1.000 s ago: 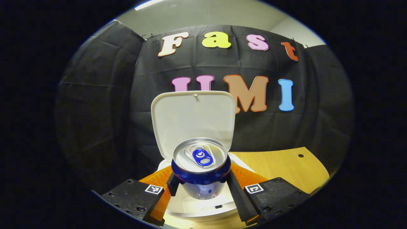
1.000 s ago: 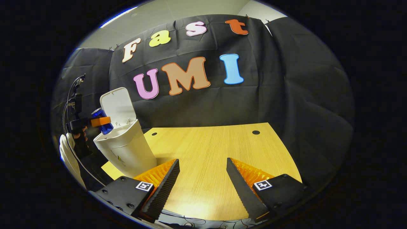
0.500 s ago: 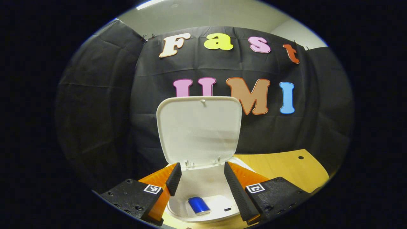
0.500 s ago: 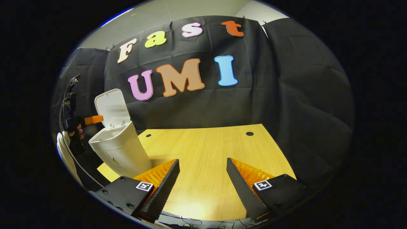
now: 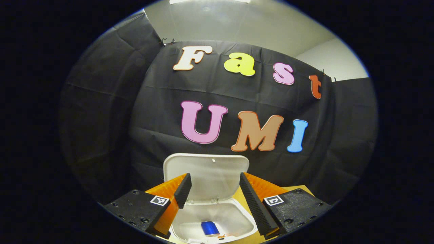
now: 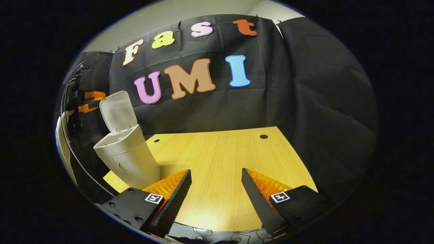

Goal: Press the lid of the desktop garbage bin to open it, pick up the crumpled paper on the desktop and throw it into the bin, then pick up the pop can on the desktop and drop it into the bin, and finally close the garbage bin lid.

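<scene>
The white garbage bin [image 5: 237,220] stands with its lid [image 5: 206,169] raised upright. Inside it lies the blue pop can [image 5: 210,228] on its side. My left gripper [image 5: 213,189] hovers open above the bin's mouth with nothing between its fingers. In the right gripper view the bin [image 6: 127,157] stands at the table's left end, lid [image 6: 117,110] up, and the left gripper [image 6: 90,101] hangs above and behind it in a person's hand. My right gripper [image 6: 215,189] is open over the bare wooden table [image 6: 223,159], well right of the bin. The crumpled paper is hidden from me.
The wooden table has small round holes [image 6: 263,137] near its far edge. Black cloth walls close in behind and to the right. Cables [image 6: 66,101] hang by the left gripper, and a white chair back [image 6: 62,145] stands left of the bin.
The left gripper opened and let the pop can fall into the bin. It then rose and tilted up, so the bin sits lower in its view. The right gripper stayed nearly still.
</scene>
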{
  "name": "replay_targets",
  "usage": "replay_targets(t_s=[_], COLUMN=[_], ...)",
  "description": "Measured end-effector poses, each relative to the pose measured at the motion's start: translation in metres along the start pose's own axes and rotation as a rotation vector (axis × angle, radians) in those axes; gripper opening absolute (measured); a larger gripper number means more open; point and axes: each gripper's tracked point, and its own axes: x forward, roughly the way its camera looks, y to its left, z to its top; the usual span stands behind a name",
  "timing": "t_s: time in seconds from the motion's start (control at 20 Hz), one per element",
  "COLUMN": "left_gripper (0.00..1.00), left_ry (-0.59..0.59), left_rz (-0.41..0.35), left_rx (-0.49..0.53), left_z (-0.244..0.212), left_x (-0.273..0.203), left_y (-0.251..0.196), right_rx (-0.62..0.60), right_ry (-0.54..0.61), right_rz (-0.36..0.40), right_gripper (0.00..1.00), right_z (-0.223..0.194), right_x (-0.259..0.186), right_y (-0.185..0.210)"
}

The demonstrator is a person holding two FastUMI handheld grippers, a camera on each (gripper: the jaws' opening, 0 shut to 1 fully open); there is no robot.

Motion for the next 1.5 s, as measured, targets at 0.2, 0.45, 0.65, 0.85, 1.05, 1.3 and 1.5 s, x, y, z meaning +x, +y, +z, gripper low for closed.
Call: replay_targets(t_s=[0.2, 0.45, 0.65, 0.85, 1.05, 1.3, 1.5], left_gripper=[0.85, 0.91, 0.89, 0.89, 0.89, 0.89, 0.89], left_ry=[-0.012, 0.087, 0.157, 0.213, 0.167, 0.109, 0.091], left_rz=[0.018, 0.054, 0.058, 0.050, 0.048, 0.046, 0.049], left_rx=[0.044, 0.045, 0.061, 0.005, 0.065, 0.099, 0.108], left_z=[0.038, 0.030, 0.011, -0.012, -0.012, -0.021, -0.044], left_x=[0.032, 0.073, 0.096, 0.105, 0.092, 0.054, 0.019], left_y=[0.005, 0.011, 0.012, 0.008, 0.005, -0.002, -0.009], right_rx=[0.008, 0.044, 0.070, 0.079, 0.090, 0.076, 0.054], right_ry=[0.014, 0.019, 0.005, -0.017, -0.023, -0.014, 0.000], right_rz=[-0.005, -0.048, -0.109, -0.149, -0.163, -0.132, -0.099], right_gripper=[0.99, 0.99, 0.99, 0.98, 0.96, 0.96, 0.96], right_z=[-0.005, -0.013, -0.014, -0.010, -0.011, -0.013, -0.015], right_x=[-0.004, -0.015, -0.028, -0.037, -0.040, -0.035, -0.029], right_y=[-0.012, -0.032, -0.049, -0.056, -0.055, -0.040, -0.026])
